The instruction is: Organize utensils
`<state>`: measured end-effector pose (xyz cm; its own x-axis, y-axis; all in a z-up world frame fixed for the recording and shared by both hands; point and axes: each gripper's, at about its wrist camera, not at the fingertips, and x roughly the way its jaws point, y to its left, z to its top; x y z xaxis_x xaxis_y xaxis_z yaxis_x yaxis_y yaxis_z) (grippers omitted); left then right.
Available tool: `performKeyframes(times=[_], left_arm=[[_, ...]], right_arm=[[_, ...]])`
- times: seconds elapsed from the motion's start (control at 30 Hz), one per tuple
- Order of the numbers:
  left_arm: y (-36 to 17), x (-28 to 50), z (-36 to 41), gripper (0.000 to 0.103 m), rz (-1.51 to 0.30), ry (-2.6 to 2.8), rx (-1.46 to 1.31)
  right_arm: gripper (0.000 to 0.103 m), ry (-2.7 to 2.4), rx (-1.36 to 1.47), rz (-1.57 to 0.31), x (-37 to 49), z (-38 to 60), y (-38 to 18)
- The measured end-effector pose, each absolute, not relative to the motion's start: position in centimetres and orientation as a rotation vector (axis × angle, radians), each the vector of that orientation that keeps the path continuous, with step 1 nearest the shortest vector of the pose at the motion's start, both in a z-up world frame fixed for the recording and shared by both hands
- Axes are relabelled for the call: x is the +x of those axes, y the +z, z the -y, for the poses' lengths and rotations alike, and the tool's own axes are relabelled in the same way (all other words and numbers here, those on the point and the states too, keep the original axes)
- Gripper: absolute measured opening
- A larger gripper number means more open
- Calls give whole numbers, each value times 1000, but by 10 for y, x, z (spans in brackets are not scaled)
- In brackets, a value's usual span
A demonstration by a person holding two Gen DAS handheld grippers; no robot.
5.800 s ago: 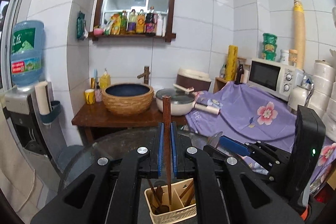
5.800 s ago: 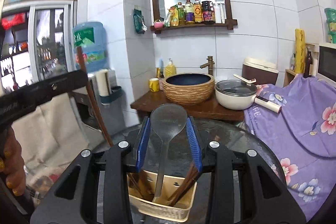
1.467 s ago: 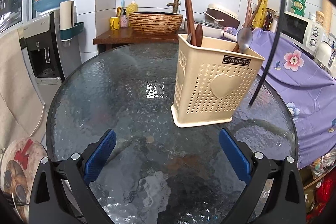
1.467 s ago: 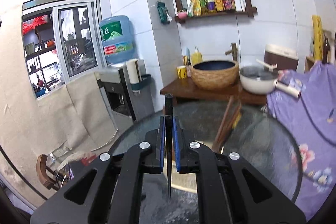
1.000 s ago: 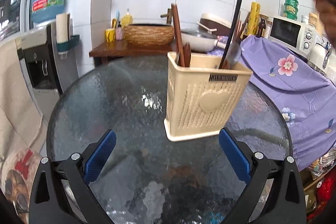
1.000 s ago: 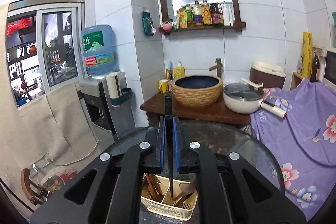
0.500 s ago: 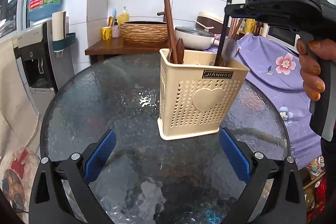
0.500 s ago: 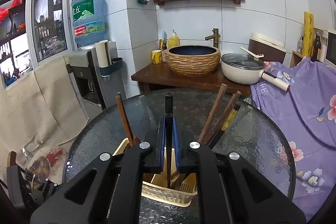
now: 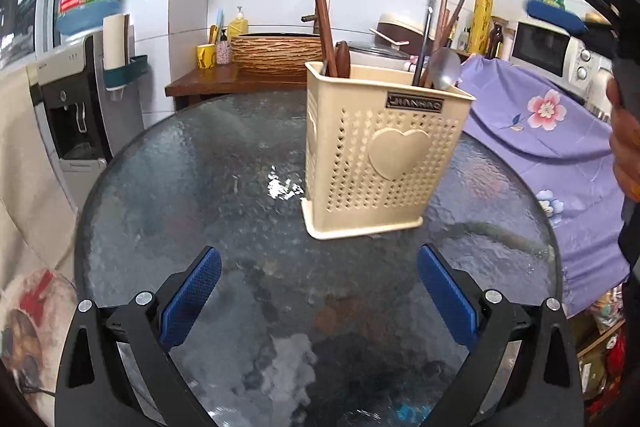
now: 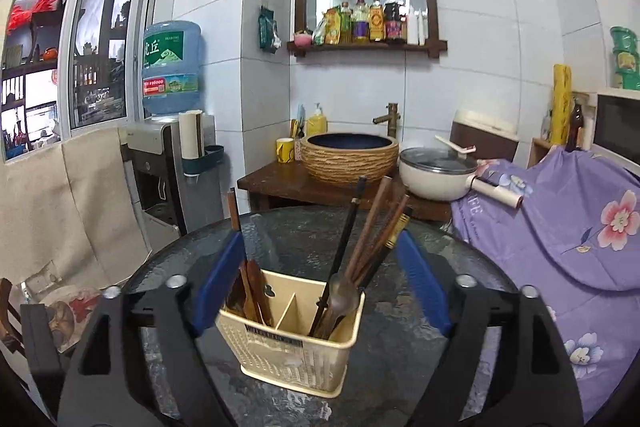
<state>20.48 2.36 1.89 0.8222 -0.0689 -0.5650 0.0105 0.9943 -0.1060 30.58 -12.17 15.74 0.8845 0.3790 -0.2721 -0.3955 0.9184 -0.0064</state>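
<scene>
Standing on: the cream utensil holder (image 9: pixel 380 151) sat upright on the round glass counter (image 9: pixel 192 187), a raised heart and a small nameplate on the side facing the left claw.
Left claw (image 9: pixel 319 297): spread wide and empty, blue pads well apart, low over the glass just short of the holder and touching nothing.
Right claw (image 10: pixel 320 287): jaws had just swung open; they stood wide above the holder, blue pads flanking its top and pressing on nothing.
Black chopstick (image 10: pixel 340 247): slanted in the holder's right-hand compartment as the right wrist saw it, free of both pads.
Same compartment: brown wooden chopsticks (image 10: pixel 376 227) leaned beside it, fanned toward the upper right, with a metal spoon (image 10: pixel 340 297) bowl up among them.
Other compartment: a wooden spatula (image 10: pixel 256 291) and a long dark-brown stick (image 10: pixel 236 223) stood past the divider on the left.
Person: a hand (image 9: pixel 624 151) at the right edge of the left wrist view gripped the right claw's handle.
Behind the counter: a woven basin (image 10: pixel 348 157), a white lidded pot (image 10: pixel 436 175) and a purple flowered cloth (image 10: pixel 560 247).
</scene>
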Motion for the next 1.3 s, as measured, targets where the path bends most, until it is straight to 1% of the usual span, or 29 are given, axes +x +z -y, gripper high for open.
performKeyframes(times=[0.03,0.13,0.23,0.47,0.73,0.9,1.3], left_arm=[[17,201,-24,97,-591,-46,-115],[14,189,-24,97,-547,-56,-141],[11,176,-22,97,-499,-47,-131],[6,145,-25,97,-427,-17,-105],[-4,111,-17,97,-456,-61,-79],[-5,88,-7,97,-417,-71,-64],[-5,54,-2,97,-375,-105,-89]], right_arm=[[92,398,-57,-258,300,125,156],[97,379,-35,-223,277,140,145],[97,370,-25,-211,258,152,126],[97,362,11,-245,214,177,70],[97,406,-8,-275,153,188,14],[97,430,55,-268,126,203,0],[97,436,47,-240,86,216,2]])
